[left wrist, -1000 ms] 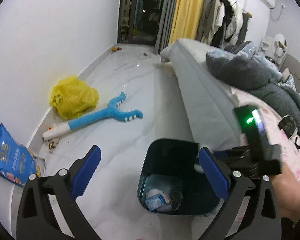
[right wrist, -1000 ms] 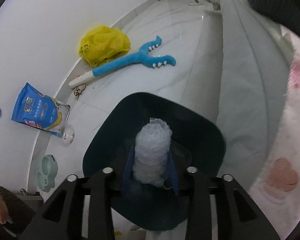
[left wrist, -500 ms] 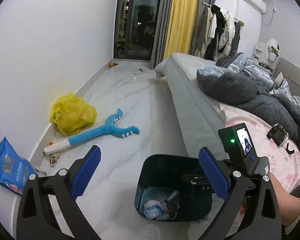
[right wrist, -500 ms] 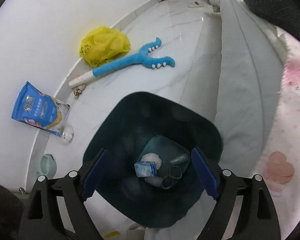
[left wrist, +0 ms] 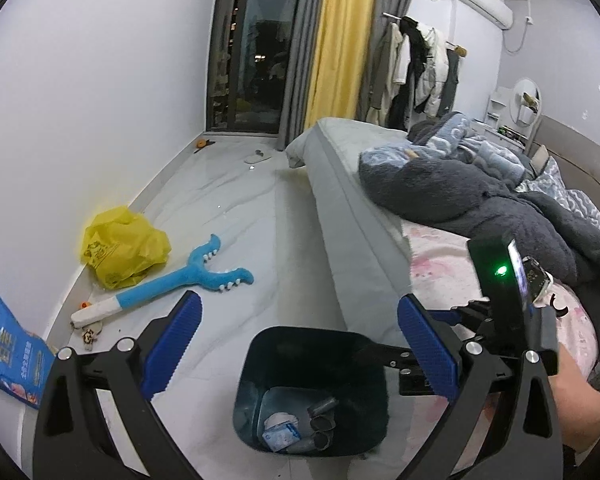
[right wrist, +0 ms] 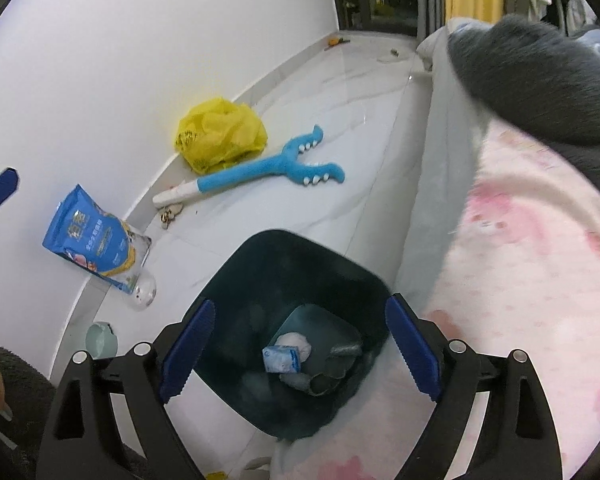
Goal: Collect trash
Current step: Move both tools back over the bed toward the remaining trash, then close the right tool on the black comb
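Note:
A dark teal trash bin [left wrist: 312, 344] [right wrist: 236, 276] stands on the white floor beside the bed. Inside lie a small blue-white carton [right wrist: 282, 359], crumpled white wrap [right wrist: 296, 342] and grey tubes [left wrist: 322, 410]. My right gripper [right wrist: 298, 352] is open and empty above the bin; its body shows in the left wrist view [left wrist: 500, 312]. My left gripper [left wrist: 300, 348] is open and empty, above the bin's near side. On the floor lie a yellow plastic bag [left wrist: 120, 250] [right wrist: 220, 134] and a blue snack bag [left wrist: 8, 356] [right wrist: 92, 240] by the wall.
A blue-and-white plush toy [left wrist: 172, 280] [right wrist: 260, 174] lies on the floor. A clear cup [right wrist: 144, 288] and a pale green object [right wrist: 100, 338] sit near the wall. The bed [left wrist: 380, 216] with pink sheet and grey blankets fills the right side.
My right gripper opened and dropped the white plastic wrap into the bin, then lifted. My left gripper rose and tilted up, showing more of the room.

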`<act>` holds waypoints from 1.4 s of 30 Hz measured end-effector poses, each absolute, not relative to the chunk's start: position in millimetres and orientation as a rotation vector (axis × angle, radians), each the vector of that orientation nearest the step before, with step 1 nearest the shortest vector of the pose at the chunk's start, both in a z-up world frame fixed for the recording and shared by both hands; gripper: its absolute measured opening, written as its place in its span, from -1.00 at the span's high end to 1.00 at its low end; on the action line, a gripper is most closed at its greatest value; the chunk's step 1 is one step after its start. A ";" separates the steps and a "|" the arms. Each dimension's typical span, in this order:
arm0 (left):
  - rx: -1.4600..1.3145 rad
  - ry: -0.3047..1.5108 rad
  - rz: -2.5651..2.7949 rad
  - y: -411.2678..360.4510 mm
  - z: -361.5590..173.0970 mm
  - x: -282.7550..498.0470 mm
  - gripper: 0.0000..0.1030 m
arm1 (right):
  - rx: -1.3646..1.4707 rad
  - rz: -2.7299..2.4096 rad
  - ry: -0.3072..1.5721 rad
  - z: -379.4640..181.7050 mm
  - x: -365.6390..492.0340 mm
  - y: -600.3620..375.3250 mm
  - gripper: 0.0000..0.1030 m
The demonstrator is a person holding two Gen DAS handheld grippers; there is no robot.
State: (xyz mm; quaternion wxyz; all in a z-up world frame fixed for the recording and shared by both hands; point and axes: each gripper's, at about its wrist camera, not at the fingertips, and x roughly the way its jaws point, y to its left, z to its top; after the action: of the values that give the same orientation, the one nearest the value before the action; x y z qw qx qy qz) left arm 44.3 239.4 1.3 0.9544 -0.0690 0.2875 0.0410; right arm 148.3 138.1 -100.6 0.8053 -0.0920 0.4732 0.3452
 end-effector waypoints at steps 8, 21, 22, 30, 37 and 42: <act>-0.118 0.574 0.054 208.9 6.6 57.6 -0.93 | -0.171 0.711 0.919 -69.0 150.7 90.0 -0.74; -0.077 0.594 -0.010 159.7 8.1 82.1 -0.93 | -0.125 0.647 0.799 -35.0 153.6 12.6 -0.74; -0.076 0.595 -0.013 156.5 8.1 83.4 -0.94 | -0.122 0.643 0.791 -32.4 153.8 6.8 -0.74; -0.049 0.593 -0.047 128.9 9.7 94.8 -0.94 | -0.106 0.611 0.739 -19.6 151.8 -27.5 -0.74; -0.030 0.594 -0.110 102.4 9.2 105.2 -0.94 | -0.078 0.572 0.706 -14.0 151.8 -59.2 -0.74; -0.040 0.599 -0.166 88.1 6.9 115.2 -0.94 | -0.044 0.558 0.701 -12.8 154.7 -85.4 -0.74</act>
State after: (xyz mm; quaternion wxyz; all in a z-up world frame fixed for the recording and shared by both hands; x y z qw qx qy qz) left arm 115.2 88.1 6.9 0.9518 -0.0197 0.2949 -0.0815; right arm 154.7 -85.4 -12.8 0.9011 -0.0212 0.3389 0.2697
